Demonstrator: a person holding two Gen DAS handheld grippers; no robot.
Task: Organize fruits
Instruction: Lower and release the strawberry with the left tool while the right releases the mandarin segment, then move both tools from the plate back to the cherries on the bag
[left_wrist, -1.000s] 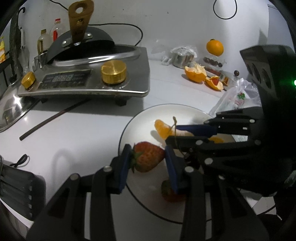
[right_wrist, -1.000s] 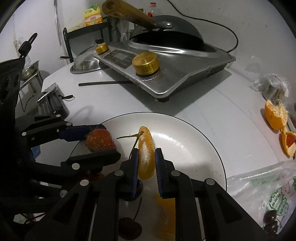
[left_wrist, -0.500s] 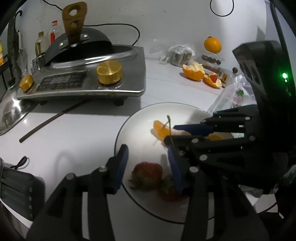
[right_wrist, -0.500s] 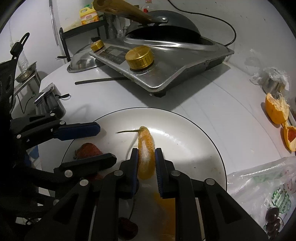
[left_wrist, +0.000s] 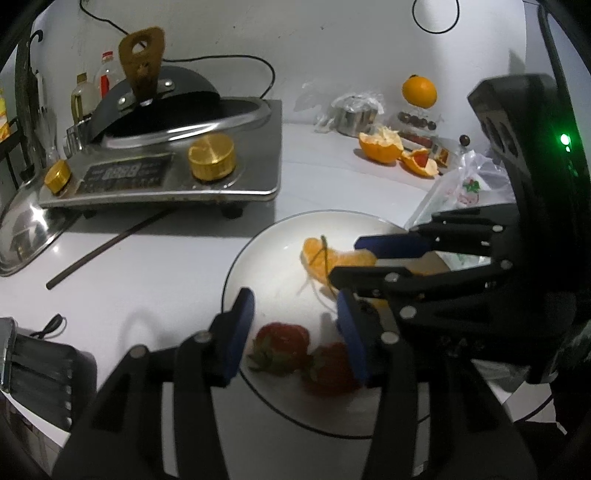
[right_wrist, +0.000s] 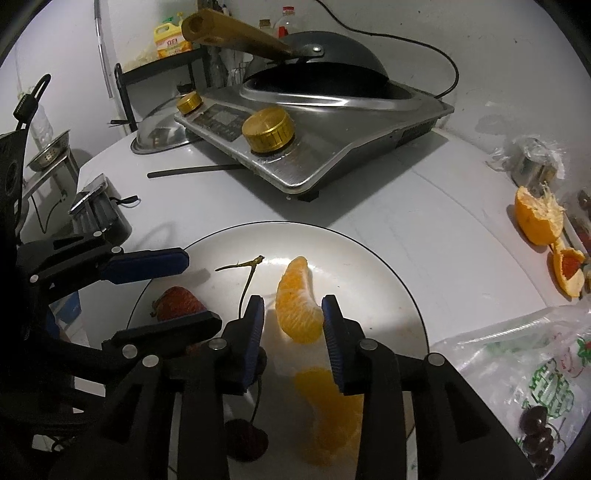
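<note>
An orange segment (right_wrist: 298, 308) lies on the white plate (right_wrist: 380, 273), pale orange and curved, its tip toward the stove; a second segment (right_wrist: 332, 410) lies nearer, partly under the right gripper (right_wrist: 293, 334); the right jaws have just been opening and now stand spread to either side of the first segment, the pads clear of it as far as can be seen. A thin bare stem (right_wrist: 243, 271) rests on the plate just left of that segment, and a dark cherry (right_wrist: 245, 441) sits at the plate's near rim.

Two strawberries (left_wrist: 282, 347) lie side by side toward the near-left of the plate, red with green leaves; the left gripper (left_wrist: 295, 332) hangs over them, its jaws also just opened and spread, nothing pinched between them; the right-hand strawberry (left_wrist: 330, 369) is partly hidden behind one pad.

The plate sits near the front edge of the white bench (left_wrist: 147, 288); a steel stove (left_wrist: 177, 177) with a dark wok (left_wrist: 166, 96) fills the back-left; a thin dark stick (left_wrist: 110, 254) lies in front of it. Open bench lies between the plate and the stove, and between the plate and the orange peel (left_wrist: 380, 147) toward the back-right; a plastic bag (right_wrist: 524, 354) crowds the plate's right rim; a whole orange (left_wrist: 419, 90) stands by the back wall.
</note>
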